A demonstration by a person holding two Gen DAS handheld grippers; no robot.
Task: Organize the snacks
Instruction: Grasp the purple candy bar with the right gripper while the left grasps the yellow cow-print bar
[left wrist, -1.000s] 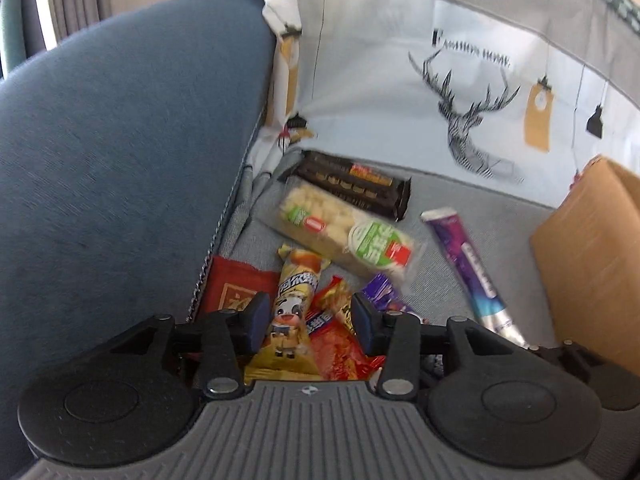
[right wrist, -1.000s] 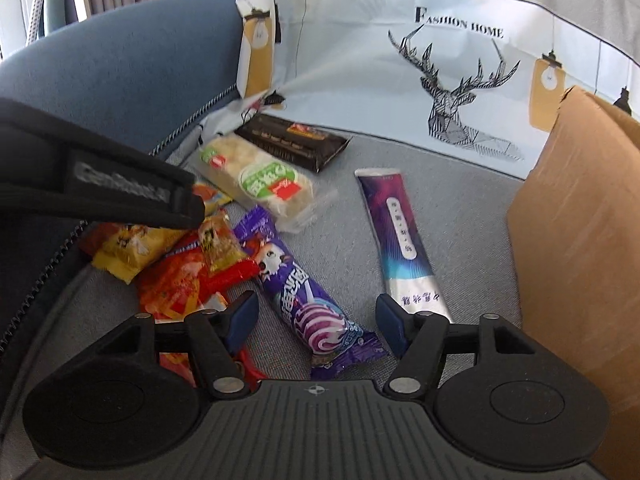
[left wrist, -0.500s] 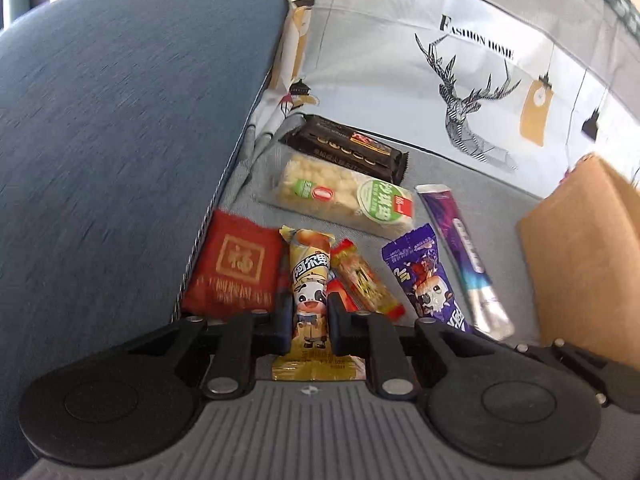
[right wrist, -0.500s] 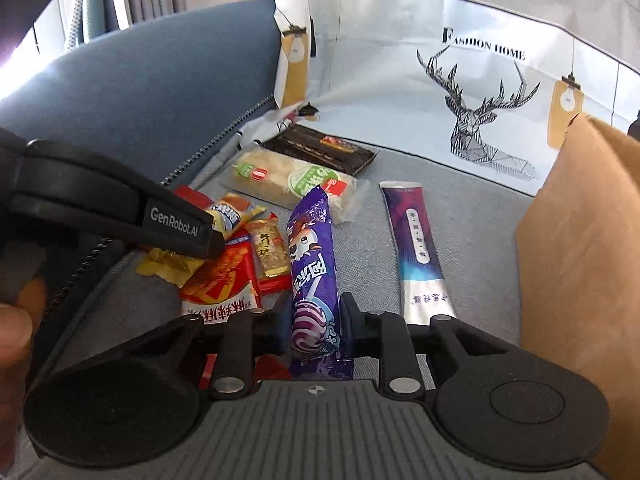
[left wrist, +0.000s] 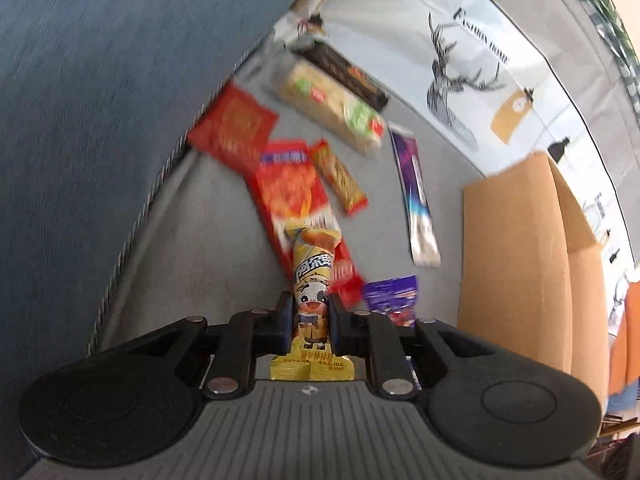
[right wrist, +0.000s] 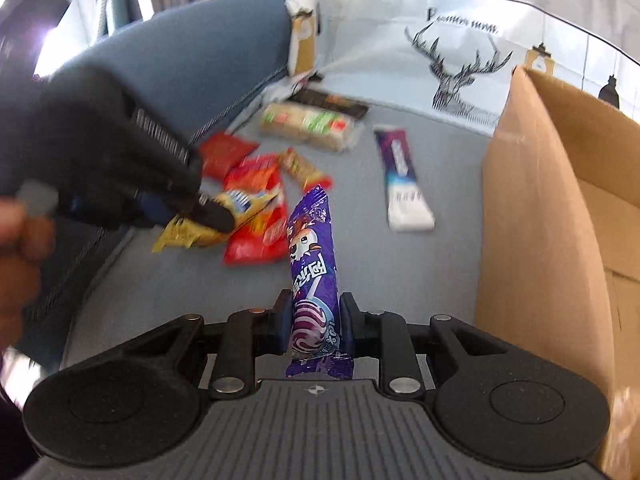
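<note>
My left gripper (left wrist: 309, 322) is shut on a yellow cow-print snack stick (left wrist: 313, 276) and holds it above the grey sofa seat (left wrist: 192, 240); it also shows in the right wrist view (right wrist: 208, 216). My right gripper (right wrist: 314, 330) is shut on a purple snack stick (right wrist: 312, 264), lifted off the seat; its tip shows in the left wrist view (left wrist: 392, 294). On the seat lie a red-orange packet (left wrist: 292, 188), a red square packet (left wrist: 234, 124), a small orange bar (left wrist: 340, 176), a cracker pack (left wrist: 332, 108), a dark bar (left wrist: 344, 72) and a purple-white tube (left wrist: 416, 192).
An open cardboard box (right wrist: 560, 208) stands on the right, also in the left wrist view (left wrist: 520, 248). The blue sofa arm (left wrist: 100, 80) rises on the left. A deer-print cloth (right wrist: 460, 60) covers the backrest behind the snacks.
Both grippers went from open around their sticks to shut on them, then rose off the seat with them. The packets that lay under the sticks are uncovered.
</note>
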